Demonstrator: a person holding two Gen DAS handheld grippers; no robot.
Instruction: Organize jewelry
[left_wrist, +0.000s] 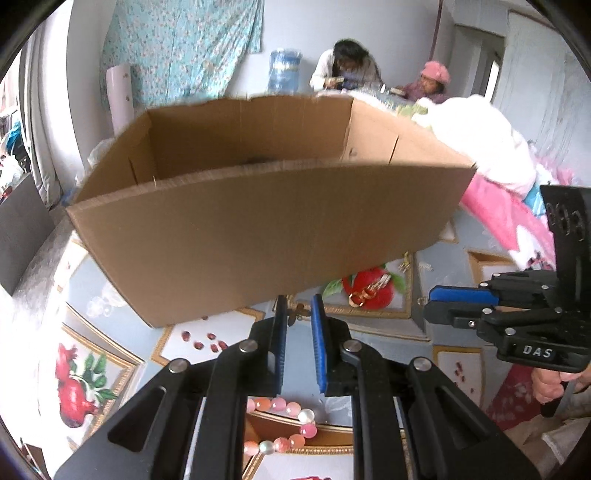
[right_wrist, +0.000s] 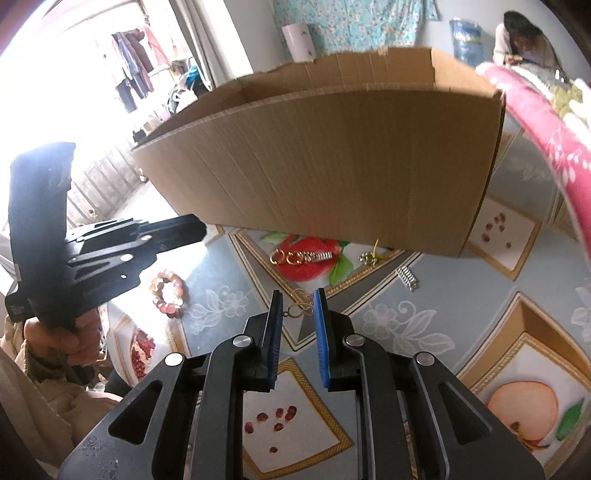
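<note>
— How far along with the jewelry?

— Hardly begun, judging by the look. Lying loose on the table (right_wrist: 461, 295), ahead of the right claw (right_wrist: 298, 295): gold hoop earrings (right_wrist: 291, 257), then a small yellow-and-silver piece (right_wrist: 369, 256), and further right a silver spring-like piece (right_wrist: 406, 277). Just at its tips, a gold chain ornament (right_wrist: 297, 308). Below the left claw (left_wrist: 299, 301), near its base, a pink bead bracelet (left_wrist: 280, 424).

— Anything inside the cardboard box (left_wrist: 258, 229)?

— Cannot tell; bottom mostly hidden behind the near wall. Standing straight ahead of both claws.

— And the pose?

— Both tilted down toward the table, side by side, each gripped in a hand (right_wrist: 55, 336). Jaws only a little apart on both, pinching nothing as far as seen; ornament visible through the right gap, apparently not pressed by the pads.
</note>
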